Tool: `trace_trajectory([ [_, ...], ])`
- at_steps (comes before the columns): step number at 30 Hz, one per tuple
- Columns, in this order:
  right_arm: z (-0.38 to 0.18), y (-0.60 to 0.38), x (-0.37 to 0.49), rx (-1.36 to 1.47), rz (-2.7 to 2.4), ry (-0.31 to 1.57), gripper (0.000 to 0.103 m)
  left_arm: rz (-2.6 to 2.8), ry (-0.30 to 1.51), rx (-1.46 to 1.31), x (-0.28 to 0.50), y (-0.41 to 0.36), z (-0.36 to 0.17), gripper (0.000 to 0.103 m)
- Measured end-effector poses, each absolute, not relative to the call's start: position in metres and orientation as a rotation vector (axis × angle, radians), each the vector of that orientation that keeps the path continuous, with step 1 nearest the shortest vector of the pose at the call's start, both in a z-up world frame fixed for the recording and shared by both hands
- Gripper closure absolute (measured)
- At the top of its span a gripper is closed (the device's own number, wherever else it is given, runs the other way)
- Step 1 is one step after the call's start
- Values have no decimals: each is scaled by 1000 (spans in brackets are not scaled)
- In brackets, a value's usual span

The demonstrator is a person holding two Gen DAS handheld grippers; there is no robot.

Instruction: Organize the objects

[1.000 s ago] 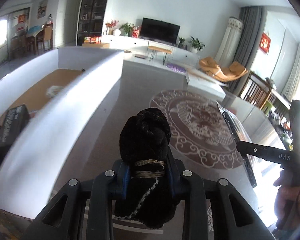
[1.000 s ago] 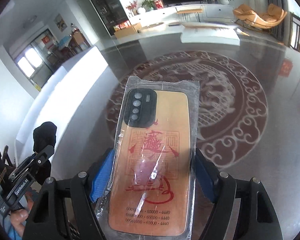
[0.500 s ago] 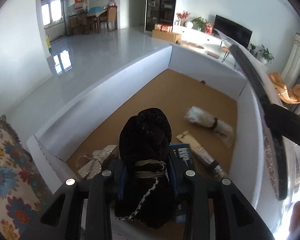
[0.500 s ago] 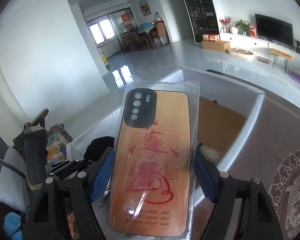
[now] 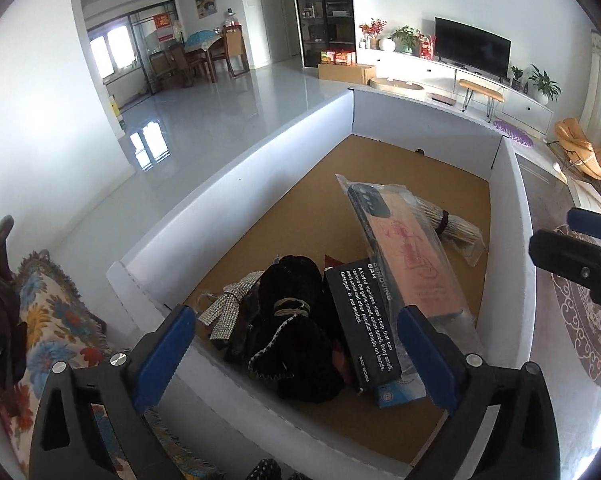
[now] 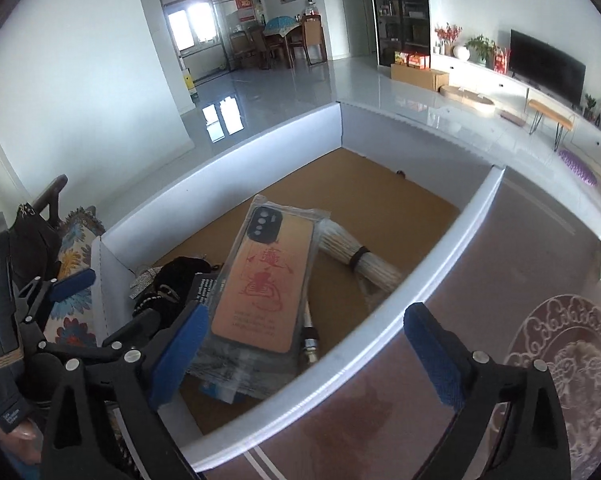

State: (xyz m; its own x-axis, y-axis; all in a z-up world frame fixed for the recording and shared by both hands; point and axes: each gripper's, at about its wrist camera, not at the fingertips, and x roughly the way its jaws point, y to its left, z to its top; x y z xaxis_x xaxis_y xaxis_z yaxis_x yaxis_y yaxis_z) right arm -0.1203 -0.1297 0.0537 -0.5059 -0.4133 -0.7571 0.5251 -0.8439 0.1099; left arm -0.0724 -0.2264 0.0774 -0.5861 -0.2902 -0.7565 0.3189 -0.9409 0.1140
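A white-walled box (image 5: 236,184) with a brown cardboard floor holds everything. The phone case (image 6: 262,276) in its clear bag lies inside, propped on a black carton (image 5: 360,320); its long axis runs from the near wall toward the far corner, camera cutout at the far end, printed back up. A second ago it was clamped upright in the right hand-held gripper (image 6: 304,352); now that gripper stands wide open, blue pads apart, above the box's near wall, with nothing between them. The black pouch (image 5: 292,320), tied with twine, lies on the box floor left of the carton, its knotted end pointing away, touching a sparkly bow (image 5: 228,304). It too was gripped a second ago; the left hand-held gripper (image 5: 296,352) is now open and empty over it. A pale bundle (image 6: 360,260) banded in black lies beyond the case.
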Motion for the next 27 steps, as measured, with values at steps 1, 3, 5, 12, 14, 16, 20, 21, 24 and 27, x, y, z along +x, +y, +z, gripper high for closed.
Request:
trace_trajectory([
  [1, 57, -127, -119, 1120, -2344, 213, 2, -2508, 51, 1180, -72, -223, 77, 1],
  [3, 61, -123, -117, 1129, -2355, 244, 1, -2501, 76, 1138, -61, -220, 84, 1],
  [5, 63, -125, -116, 1137, -2353, 241, 1, -2513, 158, 1129, -54, -223, 89, 1],
  [12, 71, -133, -105, 1136, -2342, 266, 1, -2478, 343, 1166, -48, -243, 98, 1],
  [14, 72, -138, -102, 1122, -2339, 279, 1, -2477, 342, 1150, -46, -245, 101, 1],
  [16, 74, -142, -101, 1110, -2339, 279, 1, -2478, 324, 1124, -43, -244, 104, 1],
  [20, 73, -147, -101, 1106, -2334, 260, 1, -2490, 290, 1105, -39, -241, 105, 1],
  [21, 72, -149, -101, 1108, -2330, 259, 1, -2490, 286, 1101, -39, -240, 106, 1],
  [24, 69, -154, -100, 1112, -2322, 263, 1, -2492, 274, 1089, -38, -240, 107, 1],
  [27, 67, -156, -99, 1109, -2318, 266, 1, -2494, 266, 1087, -39, -239, 107, 1],
])
